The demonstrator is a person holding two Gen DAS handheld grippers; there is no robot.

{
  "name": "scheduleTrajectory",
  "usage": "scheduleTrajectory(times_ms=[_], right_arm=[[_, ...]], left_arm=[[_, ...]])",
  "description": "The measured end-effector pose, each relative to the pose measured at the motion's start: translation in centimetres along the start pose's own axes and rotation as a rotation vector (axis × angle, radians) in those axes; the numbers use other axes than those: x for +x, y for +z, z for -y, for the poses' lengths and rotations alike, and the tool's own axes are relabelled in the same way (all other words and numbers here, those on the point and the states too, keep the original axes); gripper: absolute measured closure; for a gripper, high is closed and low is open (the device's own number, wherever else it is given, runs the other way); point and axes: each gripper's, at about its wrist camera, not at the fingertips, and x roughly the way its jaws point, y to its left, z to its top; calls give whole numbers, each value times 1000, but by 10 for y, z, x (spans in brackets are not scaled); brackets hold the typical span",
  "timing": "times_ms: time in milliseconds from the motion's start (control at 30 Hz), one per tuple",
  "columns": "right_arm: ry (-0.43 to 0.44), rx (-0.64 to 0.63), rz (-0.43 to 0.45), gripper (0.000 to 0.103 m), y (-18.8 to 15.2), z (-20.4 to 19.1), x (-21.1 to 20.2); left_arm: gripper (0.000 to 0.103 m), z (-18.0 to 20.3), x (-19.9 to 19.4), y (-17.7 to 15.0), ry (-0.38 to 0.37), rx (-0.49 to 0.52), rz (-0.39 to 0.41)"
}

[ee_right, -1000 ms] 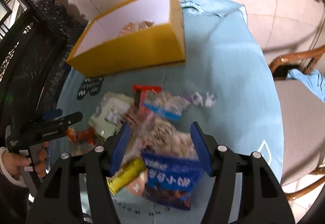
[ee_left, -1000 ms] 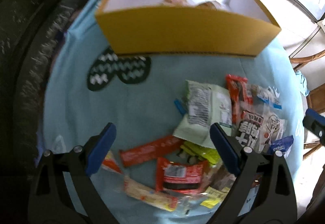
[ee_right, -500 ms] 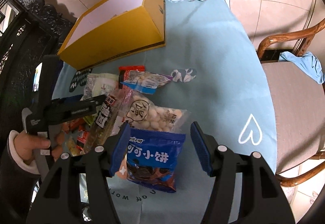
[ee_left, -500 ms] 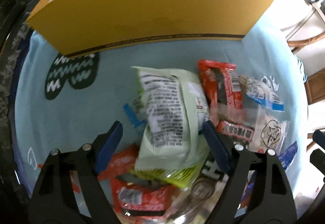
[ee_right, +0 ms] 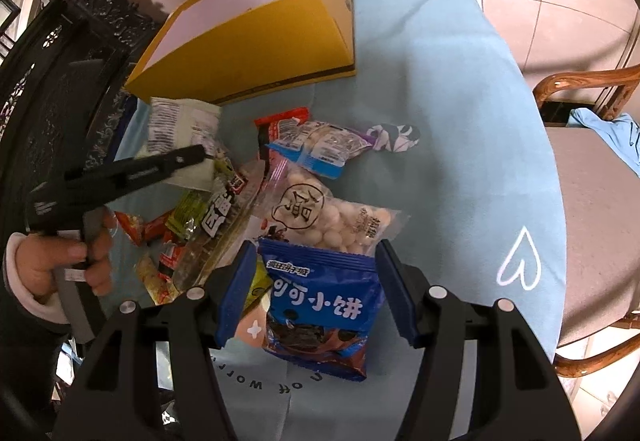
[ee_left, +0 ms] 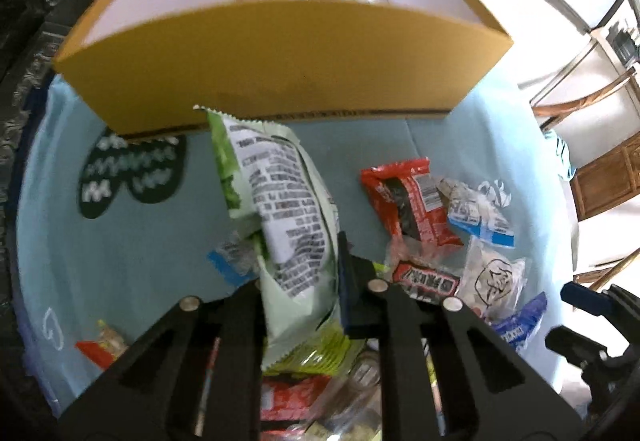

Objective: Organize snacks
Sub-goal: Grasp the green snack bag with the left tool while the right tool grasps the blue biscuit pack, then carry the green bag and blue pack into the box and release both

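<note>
My left gripper (ee_left: 300,281) points steeply down at the snack pile, its fingers clamped onto the lower part of a pale green crinkly snack bag with black print (ee_left: 280,209), which stands tilted up out of the pile with its top edge reaching toward the near wall of the open yellow cardboard box with a white inside (ee_left: 280,53). In the right wrist view my left hand (ee_right: 68,261) wraps the grey handle, a pale cuff at the wrist, and the black gripper body slants up toward that same green bag, just in front of the box. My right gripper (ee_right: 316,289) also angles downward, farther from the box at the near edge of the pile; its blue-padded fingers (ee_right: 236,289) stand apart on either side of a blue foil cookie packet with white lettering (ee_right: 320,313), and I cannot tell whether the pads touch it. Between that packet and the box lie a clear bag of small round white candies (ee_right: 324,217) and a red wrapper (ee_right: 280,121) on the light blue cloth over the tabletop (ee_right: 460,121).
</note>
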Motion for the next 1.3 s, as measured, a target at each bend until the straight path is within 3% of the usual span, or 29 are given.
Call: scheduleTrajectory(times_ms=[267, 467, 667, 767, 867, 933, 1067, 1133, 1300], right_arm=[[-9, -52, -60, 41, -30, -2, 9], [-65, -25, -92, 40, -46, -6, 33], [-123, -6, -75, 27, -49, -18, 49], [-130, -26, -61, 26, -47, -29, 56], [-119, -45, -84, 41, -45, -32, 62], [-105, -54, -70, 59, -44, -31, 56], [-59, -61, -32, 72, -40, -35, 31], [-49, -63, -14, 84, -37, -36, 20], [-25, -76, 14, 84, -31, -40, 3]], left_arm=[[90, -19, -49, -18, -9, -30, 54], [90, -17, -47, -28, -5, -26, 42], [90, -19, -43, -40, 4, -21, 26], [90, -22, -44, -45, 4, -21, 17], [90, -25, -45, -48, 5, -27, 12], [90, -27, -47, -50, 7, -27, 12], [90, -30, -53, -51, 7, -25, 25], [90, -31, -57, -50, 7, -26, 33], [89, -31, -65, -48, 4, -28, 47]])
